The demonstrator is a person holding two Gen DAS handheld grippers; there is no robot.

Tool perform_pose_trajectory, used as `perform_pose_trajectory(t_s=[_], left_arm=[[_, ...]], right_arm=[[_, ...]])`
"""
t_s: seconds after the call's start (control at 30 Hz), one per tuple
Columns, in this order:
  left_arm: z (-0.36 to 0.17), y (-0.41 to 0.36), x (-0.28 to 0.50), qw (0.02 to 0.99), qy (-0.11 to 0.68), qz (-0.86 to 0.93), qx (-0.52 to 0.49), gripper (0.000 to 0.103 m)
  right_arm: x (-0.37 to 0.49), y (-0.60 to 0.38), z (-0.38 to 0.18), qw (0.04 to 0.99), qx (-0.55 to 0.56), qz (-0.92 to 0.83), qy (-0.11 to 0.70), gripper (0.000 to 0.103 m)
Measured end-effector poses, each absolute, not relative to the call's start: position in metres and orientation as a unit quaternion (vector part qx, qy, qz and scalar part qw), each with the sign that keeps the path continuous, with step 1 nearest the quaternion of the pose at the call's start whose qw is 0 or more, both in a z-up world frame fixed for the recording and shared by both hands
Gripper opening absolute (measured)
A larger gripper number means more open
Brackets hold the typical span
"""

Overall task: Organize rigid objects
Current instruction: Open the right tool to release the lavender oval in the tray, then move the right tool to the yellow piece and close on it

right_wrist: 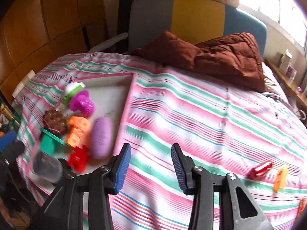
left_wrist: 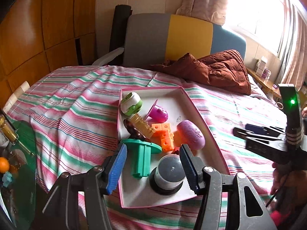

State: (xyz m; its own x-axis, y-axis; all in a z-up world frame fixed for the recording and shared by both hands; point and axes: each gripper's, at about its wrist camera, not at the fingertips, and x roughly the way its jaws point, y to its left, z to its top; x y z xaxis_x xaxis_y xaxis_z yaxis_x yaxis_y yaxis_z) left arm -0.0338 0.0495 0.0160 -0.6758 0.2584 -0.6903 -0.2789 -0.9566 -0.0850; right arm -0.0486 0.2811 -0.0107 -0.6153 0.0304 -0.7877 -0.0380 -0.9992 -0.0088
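Observation:
A pink-edged white box (left_wrist: 190, 103) lies on the striped bed and holds several toys: a green-white one (left_wrist: 131, 103), a magenta one (left_wrist: 158, 113), orange cubes (left_wrist: 165, 136), a purple oval (left_wrist: 191, 137), a green flanged piece (left_wrist: 142, 157) and a grey-white cylinder (left_wrist: 168, 173). My left gripper (left_wrist: 153, 167) is open above the box's near end, its fingers on either side of the green piece and the cylinder. My right gripper (right_wrist: 151, 166) is open and empty over the bedspread, right of the box (right_wrist: 107, 97). A red toy (right_wrist: 260, 169) and an orange toy (right_wrist: 281, 178) lie on the bed at right.
A brown quilt (left_wrist: 216, 71) is bunched near the grey-yellow-blue headboard (left_wrist: 188, 38). A green glass table (left_wrist: 21, 163) with an orange and a bottle stands at left. A bedside shelf (left_wrist: 266, 78) with small boxes is at far right. The right gripper's body (left_wrist: 272, 138) shows in the left wrist view.

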Motion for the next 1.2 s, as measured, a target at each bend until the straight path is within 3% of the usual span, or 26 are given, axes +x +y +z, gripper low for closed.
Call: perform_pose_trajectory(t_s=[0.33,0.5,0.67,0.8,1.03,1.2], left_arm=[[0.023,0.07,-0.024,0.164,0.037,0.915,-0.366,0.059],[0.025,0.087,-0.02,0.178,0.049,0.912,-0.366,0.061],[0.025,0.109,-0.013,0.203,0.064,0.905,-0.368,0.062],[0.02,0.129,-0.002,0.228,0.079,0.895,-0.374,0.063],[0.011,0.15,0.014,0.255,0.096,0.882,-0.385,0.063],[0.008,0.154,0.02,0.261,0.101,0.878,-0.387,0.063]], right_arm=[[-0.021,0.378,-0.029,0.109,-0.472,0.873,-0.052,0.045],[-0.019,0.423,-0.055,0.144,-0.529,0.836,0.013,0.045],[-0.02,0.421,-0.059,0.121,-0.538,0.834,0.029,0.046],[-0.018,0.405,-0.062,0.121,-0.532,0.838,-0.016,0.047],[-0.016,0.4,-0.063,0.143,-0.521,0.839,-0.063,0.065],[-0.018,0.402,-0.062,0.147,-0.52,0.839,-0.065,0.066]])
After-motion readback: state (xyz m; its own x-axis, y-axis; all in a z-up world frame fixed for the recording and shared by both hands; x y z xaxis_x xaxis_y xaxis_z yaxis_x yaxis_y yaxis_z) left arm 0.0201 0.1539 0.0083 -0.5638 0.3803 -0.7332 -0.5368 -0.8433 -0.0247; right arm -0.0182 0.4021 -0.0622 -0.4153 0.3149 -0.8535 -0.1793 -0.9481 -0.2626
